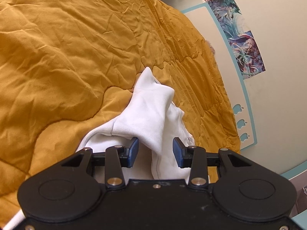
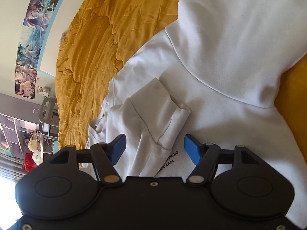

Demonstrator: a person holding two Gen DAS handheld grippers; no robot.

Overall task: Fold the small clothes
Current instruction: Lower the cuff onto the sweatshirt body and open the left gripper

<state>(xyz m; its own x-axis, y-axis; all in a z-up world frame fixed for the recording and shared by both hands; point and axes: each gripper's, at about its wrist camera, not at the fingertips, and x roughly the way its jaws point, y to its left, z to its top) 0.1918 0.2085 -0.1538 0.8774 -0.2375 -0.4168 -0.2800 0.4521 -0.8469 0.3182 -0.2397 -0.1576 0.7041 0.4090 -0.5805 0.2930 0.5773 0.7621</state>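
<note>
Only the right wrist view shows the white hoodie [image 2: 220, 72] spread on the mustard quilt [image 2: 99, 44], hood far, black lettering near. A cuffed sleeve [image 2: 155, 113] lies folded across it between the right gripper's [image 2: 155, 145] parted, untouching fingers. The left gripper [image 1: 155, 149] straddles bunched cloth, fingers apart. Posters [image 1: 243, 48] line the wall.

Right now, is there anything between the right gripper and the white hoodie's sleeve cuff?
Nothing visible. The sleeve cuff already lies between the open blue pads of the right gripper, resting on the white hoodie.
</note>
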